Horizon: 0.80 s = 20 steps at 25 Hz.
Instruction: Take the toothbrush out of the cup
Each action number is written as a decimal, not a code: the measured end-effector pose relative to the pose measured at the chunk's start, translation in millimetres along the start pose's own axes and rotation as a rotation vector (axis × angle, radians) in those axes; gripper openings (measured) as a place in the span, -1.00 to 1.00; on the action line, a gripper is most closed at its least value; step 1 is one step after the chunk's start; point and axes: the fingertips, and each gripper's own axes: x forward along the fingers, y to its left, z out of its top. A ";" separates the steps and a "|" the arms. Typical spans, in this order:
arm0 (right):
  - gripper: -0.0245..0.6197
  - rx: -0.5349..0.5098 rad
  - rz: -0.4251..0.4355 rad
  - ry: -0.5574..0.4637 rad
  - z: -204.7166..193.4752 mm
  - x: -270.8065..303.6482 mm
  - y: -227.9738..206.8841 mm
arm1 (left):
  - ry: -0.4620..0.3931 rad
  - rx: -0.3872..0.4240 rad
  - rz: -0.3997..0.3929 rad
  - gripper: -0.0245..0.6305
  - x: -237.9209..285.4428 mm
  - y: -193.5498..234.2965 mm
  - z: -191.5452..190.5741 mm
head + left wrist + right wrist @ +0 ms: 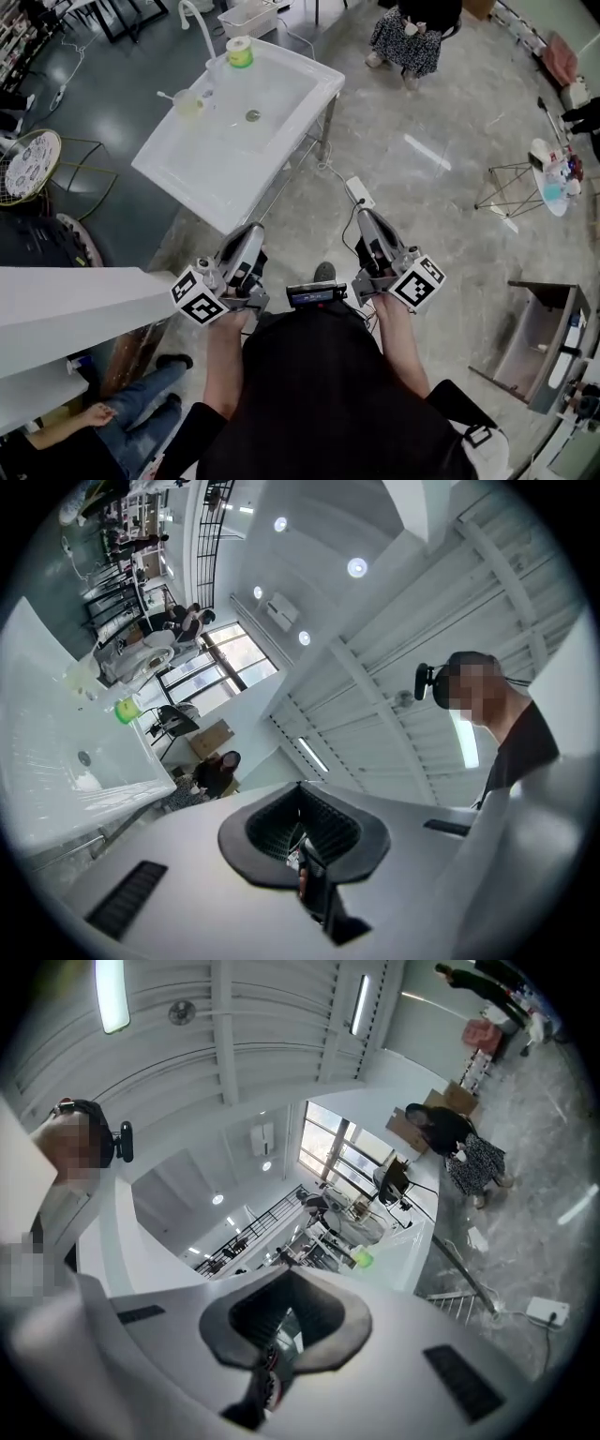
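Toothbrush (167, 96) sits in the cup (188, 104), well apart from left gripper (251, 231) and right gripper (365, 216), both closed, empty.

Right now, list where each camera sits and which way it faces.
Head view: on person's head, steeply down; shows torso, left claw, right claw, sink table ahead.
Left gripper view: on left claw, along its shut jaws, angled up at ceiling; wearer's head at right.
Right gripper view: on right claw, likewise upward; wearer's head at left.
All share the green object.
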 end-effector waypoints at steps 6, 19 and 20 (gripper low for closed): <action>-0.90 0.007 0.016 -0.009 52.2 -9.1 -47.5 | 0.043 0.010 0.024 -0.90 63.9 3.2 -29.8; -0.90 0.023 0.009 -0.027 86.3 -10.8 -93.2 | 0.083 0.007 0.021 -0.90 127.5 23.4 -42.2; -0.90 0.022 0.002 -0.027 88.9 -9.0 -97.3 | 0.085 0.002 0.016 -0.90 132.8 26.6 -42.3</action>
